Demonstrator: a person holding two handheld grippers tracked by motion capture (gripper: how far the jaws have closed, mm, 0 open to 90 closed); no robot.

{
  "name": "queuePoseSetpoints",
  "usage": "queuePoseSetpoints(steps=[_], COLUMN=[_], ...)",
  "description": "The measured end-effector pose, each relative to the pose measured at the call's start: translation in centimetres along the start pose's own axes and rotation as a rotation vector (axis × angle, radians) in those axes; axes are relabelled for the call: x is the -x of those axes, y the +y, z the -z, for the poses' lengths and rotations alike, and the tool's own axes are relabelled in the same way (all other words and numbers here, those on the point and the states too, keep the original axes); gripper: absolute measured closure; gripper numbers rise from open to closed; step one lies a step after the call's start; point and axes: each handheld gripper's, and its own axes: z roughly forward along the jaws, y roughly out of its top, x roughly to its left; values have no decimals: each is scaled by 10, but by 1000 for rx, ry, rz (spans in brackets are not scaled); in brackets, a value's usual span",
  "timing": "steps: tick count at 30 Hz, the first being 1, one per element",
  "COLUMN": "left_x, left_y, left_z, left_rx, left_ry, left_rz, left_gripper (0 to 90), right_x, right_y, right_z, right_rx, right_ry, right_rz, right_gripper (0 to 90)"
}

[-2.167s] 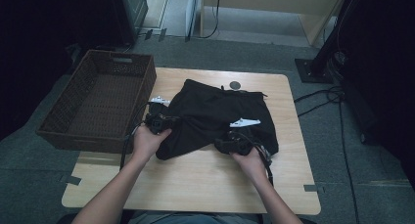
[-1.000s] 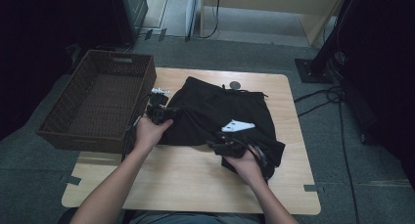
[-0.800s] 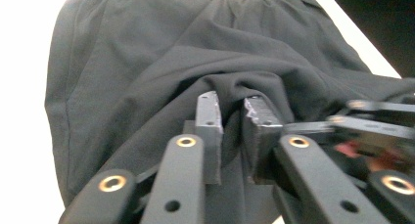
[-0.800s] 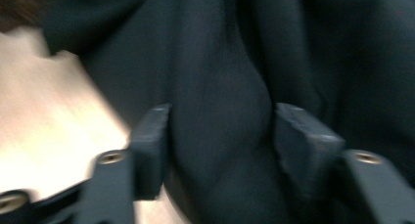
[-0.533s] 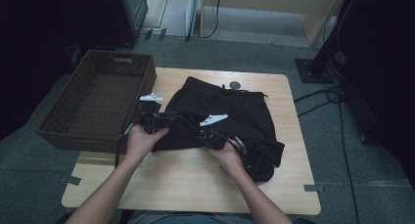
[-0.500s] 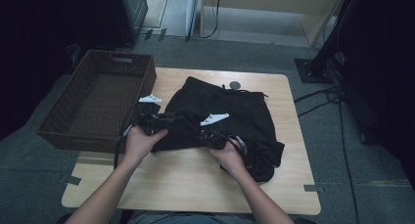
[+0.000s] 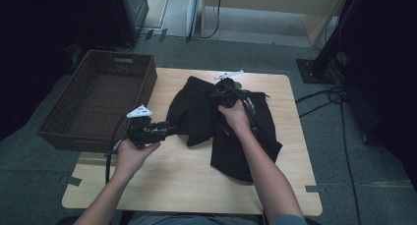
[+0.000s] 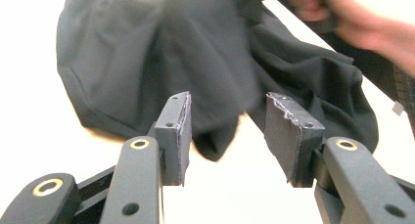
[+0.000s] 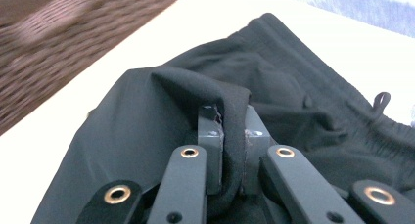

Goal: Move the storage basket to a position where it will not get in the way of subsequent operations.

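A black garment (image 7: 236,136) lies crumpled on the wooden table (image 7: 172,185). My right gripper (image 7: 219,95) is over its far part, shut on a raised fold of the cloth. In the right gripper view the fold (image 9: 215,94) is pinched between the pads of that gripper (image 9: 231,120), which closed on it within the last second. My left gripper (image 7: 169,129) is at the garment's left edge, pointing right. Its jaws have just been opening and nothing is between them (image 8: 227,136). The garment (image 8: 147,62) lies just beyond them.
A brown wicker basket (image 7: 69,139) stands at the table's left side, close behind my left hand, and shows blurred in the right gripper view (image 9: 73,48). Bare tabletop lies along the near edge. Cables (image 7: 339,95) and a stand's base are on the floor to the right.
The right gripper has closed on a fold and carried it away from the person, toward the far edge. The left gripper has let go of the garment's left edge and drawn back leftward.
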Motion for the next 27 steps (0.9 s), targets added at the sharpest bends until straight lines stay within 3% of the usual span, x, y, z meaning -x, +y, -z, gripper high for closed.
queuePoseSetpoints(steps=[2,3,4,6,10,15,19,23,27], left_x=[0,-1,0,1,1,5,7,2,-2], left_y=[-2,-3,-4,-5,-9,-7,-9,-8,-3], left_z=[-4,-6,-8,-12,-22,-30,-48,-60,-54], left_rx=[-14,-20,-23,-35,-58,-59,-97,-127,-90], left_ry=[-2,-8,-14,-11,-9,-42,-34,-36,-33], left_rz=[6,8,10,4,4,15,-3,18,27], left_gripper=[528,529,528,528,521,519,496,492,493], right_x=[13,20,22,25,19,11,9,4,-16], right_y=[-7,-13,-19,-29,-35,-53,-76,-95,-113], right_z=[-16,-27,-35,-43,-27,28,56,59,39], right_rx=[-10,-22,-28,-49,-25,43,45,37,16], right_ry=[15,8,-4,18,16,11,-22,-11,27], right_rz=[-76,-111,-137,-165,-122,-73,-59,-56,-37], right_gripper=[797,727,657,605,461,467,494,488,431])
